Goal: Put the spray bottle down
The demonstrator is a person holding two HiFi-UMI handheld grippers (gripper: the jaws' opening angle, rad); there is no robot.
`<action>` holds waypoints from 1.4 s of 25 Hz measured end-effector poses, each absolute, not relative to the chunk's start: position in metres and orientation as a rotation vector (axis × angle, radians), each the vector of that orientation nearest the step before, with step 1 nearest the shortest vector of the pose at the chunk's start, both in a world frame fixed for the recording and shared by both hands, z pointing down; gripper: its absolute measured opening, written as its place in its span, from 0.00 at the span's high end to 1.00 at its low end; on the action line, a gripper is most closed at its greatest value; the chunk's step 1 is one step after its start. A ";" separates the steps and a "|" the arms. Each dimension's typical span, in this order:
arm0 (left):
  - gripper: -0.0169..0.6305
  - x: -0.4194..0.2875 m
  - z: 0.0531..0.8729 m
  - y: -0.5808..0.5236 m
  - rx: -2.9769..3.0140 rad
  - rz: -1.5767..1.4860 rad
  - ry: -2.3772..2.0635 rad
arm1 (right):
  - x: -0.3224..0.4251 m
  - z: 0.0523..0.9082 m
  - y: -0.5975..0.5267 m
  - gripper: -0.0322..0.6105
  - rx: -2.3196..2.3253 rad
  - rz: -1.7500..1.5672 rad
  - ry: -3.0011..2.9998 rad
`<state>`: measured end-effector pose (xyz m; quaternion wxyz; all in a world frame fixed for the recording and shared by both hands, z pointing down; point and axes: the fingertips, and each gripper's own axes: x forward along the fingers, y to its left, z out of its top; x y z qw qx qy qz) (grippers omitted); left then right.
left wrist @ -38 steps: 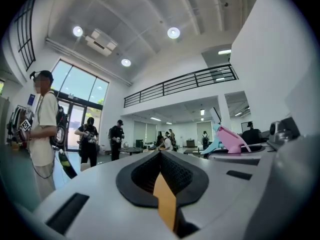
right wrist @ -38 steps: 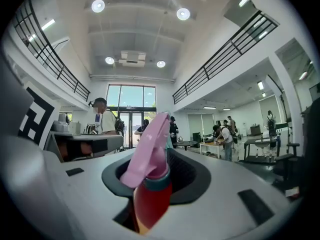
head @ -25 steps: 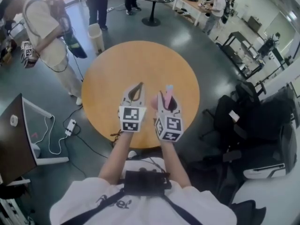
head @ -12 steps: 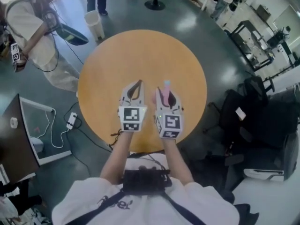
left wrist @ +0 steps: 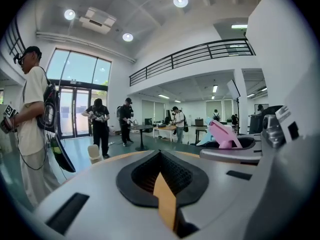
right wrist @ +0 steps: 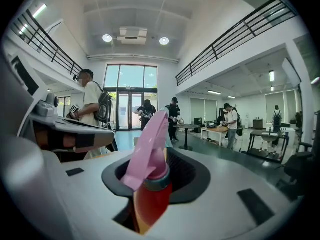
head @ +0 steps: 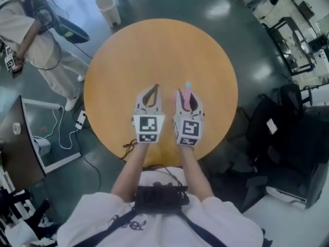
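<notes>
The spray bottle [right wrist: 149, 154] has a pink trigger head and a red body. It stands upright between the jaws of my right gripper [head: 187, 92], which is shut on its neck; in the head view its pink top [head: 188, 88] pokes up above the jaws. It hangs over the near part of the round orange table [head: 159, 45]. My left gripper [head: 153, 88] is just to its left, over the same part of the table, with its tips together and nothing held. In the left gripper view the pink bottle head [left wrist: 223, 134] shows at the right.
A person with a backpack [head: 36, 40] stands left of the table, and a white bin [head: 108, 8] is beyond its far edge. Black chairs and bags [head: 288, 133] crowd the right. A dark desk [head: 18, 143] with cables [head: 77, 125] is at the left.
Both grippers have sunk together toward the table top and moved slightly forward over it. The right gripper's hold on the bottle is unchanged, and the left stays shut.
</notes>
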<state>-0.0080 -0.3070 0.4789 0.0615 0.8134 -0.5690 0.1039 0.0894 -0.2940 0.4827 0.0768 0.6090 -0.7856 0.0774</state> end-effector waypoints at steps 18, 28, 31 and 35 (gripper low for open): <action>0.96 -0.008 0.555 -0.328 2.322 0.394 -1.608 | 0.097 0.547 -0.388 0.72 1.752 0.294 -2.318; 0.96 -0.001 0.570 -0.326 2.306 0.392 -1.562 | 0.099 0.570 -0.429 0.72 1.702 0.296 -2.320; 0.96 0.004 0.572 -0.330 2.308 0.389 -1.545 | 0.104 0.568 -0.434 0.72 1.715 0.276 -2.335; 0.96 -0.001 0.574 -0.331 2.306 0.386 -1.535 | 0.104 0.570 -0.436 0.71 1.724 0.267 -2.359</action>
